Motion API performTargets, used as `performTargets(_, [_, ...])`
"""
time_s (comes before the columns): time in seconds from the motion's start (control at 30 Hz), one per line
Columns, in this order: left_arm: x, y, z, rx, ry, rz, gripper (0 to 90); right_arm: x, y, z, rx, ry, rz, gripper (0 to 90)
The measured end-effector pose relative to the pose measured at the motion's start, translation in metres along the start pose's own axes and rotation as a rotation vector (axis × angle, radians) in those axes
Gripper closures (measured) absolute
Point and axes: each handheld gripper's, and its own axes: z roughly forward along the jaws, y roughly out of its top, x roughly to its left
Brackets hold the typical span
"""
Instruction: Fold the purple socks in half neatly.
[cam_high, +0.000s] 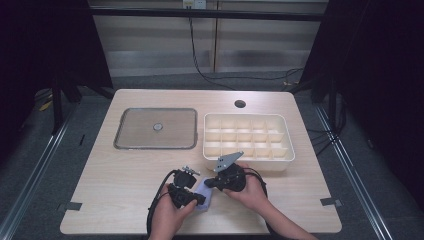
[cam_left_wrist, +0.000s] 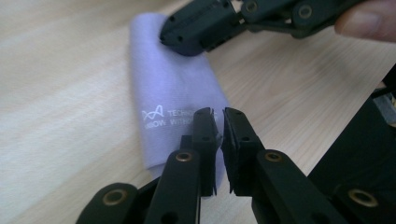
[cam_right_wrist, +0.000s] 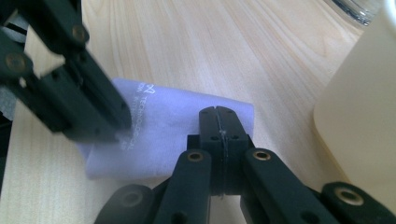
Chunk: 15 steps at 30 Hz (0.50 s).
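1. Dark curtains hang on both sides of a pale wooden table (cam_high: 125, 200), and a grey wall panel with a black cable running down it stands behind.
2. On the far half of the table lies a flat grey tray (cam_high: 135, 142) with a small round knob at its middle, and just to its right stands a cream plastic organiser box (cam_high: 287, 152) split into many small compartments.
3. Near the front edge, between the person's two hands, lies a folded lilac cloth (cam_high: 205, 192) with white printed lettering; it rests flat on the wood, close to the front wall of the box but apart from it.
4. The left gripper (cam_high: 195, 199) sits low over the near end of the cloth. In its own view the jaws stand with only a thin slit between them, right above the cloth's printed end, and I cannot tell whether any fabric is caught in the slit.
5. The right gripper (cam_high: 206, 184) comes in from the box side, its grey three-cornered plate tipped upward. Its jaws are pressed fully together, with their tips at the far end of the cloth; whether they pinch a fold or just rest on it I cannot make out.
6. Both grippers point toward each other across the cloth, their tips near but not touching.
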Motion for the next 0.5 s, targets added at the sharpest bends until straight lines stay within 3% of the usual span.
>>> performTargets(0.13, [0.010,0.001,-0.012,-0.038,0.014,-0.039,82.1,0.000,-0.001,-0.003,0.004,-0.003,0.010,88.5])
performTargets(0.27, [0.019,0.001,-0.020,-0.055,0.034,-0.053,82.1,-0.001,-0.003,-0.006,-0.001,-0.007,0.004,86.8])
performTargets(0.5, [0.032,-0.003,-0.011,-0.012,0.063,-0.077,82.3,-0.003,-0.005,-0.013,-0.002,-0.020,0.012,84.0])
